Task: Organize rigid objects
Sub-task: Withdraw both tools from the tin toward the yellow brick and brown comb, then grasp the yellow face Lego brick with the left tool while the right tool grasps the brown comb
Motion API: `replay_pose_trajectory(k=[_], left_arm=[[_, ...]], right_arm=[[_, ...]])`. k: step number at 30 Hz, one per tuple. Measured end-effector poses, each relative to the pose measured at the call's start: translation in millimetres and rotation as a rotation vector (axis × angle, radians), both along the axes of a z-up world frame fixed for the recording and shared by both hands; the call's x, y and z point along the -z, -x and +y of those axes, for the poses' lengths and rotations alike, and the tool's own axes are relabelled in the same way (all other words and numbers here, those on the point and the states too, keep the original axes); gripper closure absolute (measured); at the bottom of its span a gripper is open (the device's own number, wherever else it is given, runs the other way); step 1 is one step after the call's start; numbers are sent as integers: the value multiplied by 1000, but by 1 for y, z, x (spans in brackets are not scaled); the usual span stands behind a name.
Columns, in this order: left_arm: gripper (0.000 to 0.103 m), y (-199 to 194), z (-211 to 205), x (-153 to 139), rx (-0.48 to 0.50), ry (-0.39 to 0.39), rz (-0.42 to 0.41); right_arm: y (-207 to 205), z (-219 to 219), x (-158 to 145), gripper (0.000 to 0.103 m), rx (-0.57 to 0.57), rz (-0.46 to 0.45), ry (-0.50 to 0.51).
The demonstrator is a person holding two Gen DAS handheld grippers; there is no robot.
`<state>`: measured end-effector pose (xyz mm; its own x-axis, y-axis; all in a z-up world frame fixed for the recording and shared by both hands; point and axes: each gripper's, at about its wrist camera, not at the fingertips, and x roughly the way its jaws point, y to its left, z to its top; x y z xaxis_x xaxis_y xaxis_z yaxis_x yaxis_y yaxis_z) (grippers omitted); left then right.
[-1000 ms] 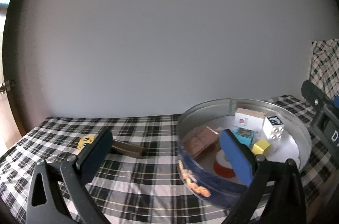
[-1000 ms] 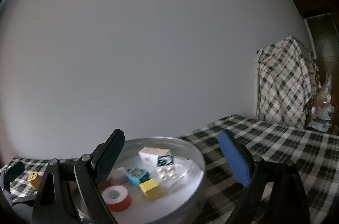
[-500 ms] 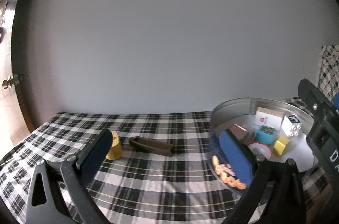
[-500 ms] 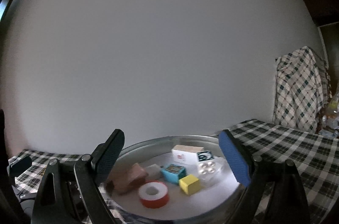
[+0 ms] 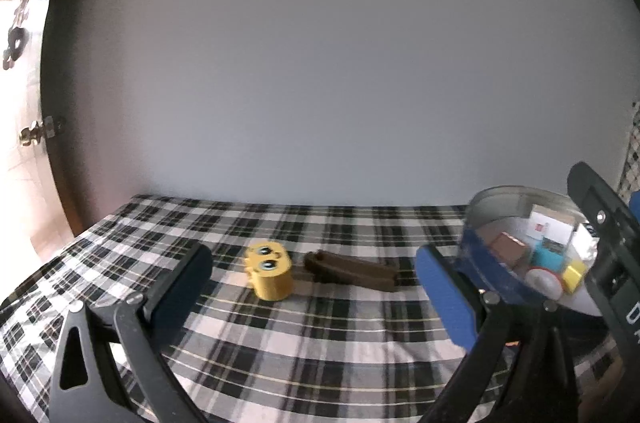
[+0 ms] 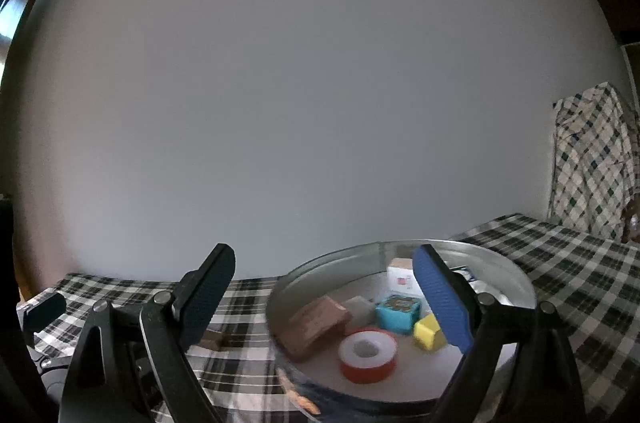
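Two grippers: both stand wide apart and hold nothing.
Left gripper [image 5: 312,283]: released, low over the checked cloth [image 5: 280,343]; a yellow toy and a brown bar lie ahead, between its fingers in the view, not touched.
Yellow toy [image 5: 270,275]: on the cloth, two round eyes on its top, just left of the bar.
Brown bar [image 5: 352,271]: flat on the cloth, between the toy and the tin.
Tin [image 6: 516,287]: round metal, blue outside wall, on the cloth at the right of the bar.
Inside the tin: red tape roll [image 6: 368,349], brown block [image 6: 314,325], teal box [image 6: 400,311], yellow cube [image 6: 428,333], white box [image 6: 400,277].
Right gripper [image 6: 324,299]: released, in front of the tin; its blue finger [image 6: 440,303] hides part of the far contents.
Wall [image 6: 320,83]: plain, pale, behind the cloth.
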<state>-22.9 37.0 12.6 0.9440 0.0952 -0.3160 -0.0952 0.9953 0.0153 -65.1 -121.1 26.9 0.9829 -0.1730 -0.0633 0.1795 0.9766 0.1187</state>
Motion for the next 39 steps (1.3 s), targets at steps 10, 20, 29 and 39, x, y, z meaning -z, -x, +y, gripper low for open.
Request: replay_pose_trajectory(k=[10,20,29,39], left_arm=[[1,-14,49,4,-103,34,53],[1,-33,94,10,-219,72,119],[1,-56,119,20,-276,113,219],[1,-69,133,39,-277,191,324]], right_arm=[[-20,29,4,11,-76,63,17],[-54,51,10,11,-140,156,-5],[-94,91,15,11,-296,262,107],[-171,123,42,11,-499,581,258]])
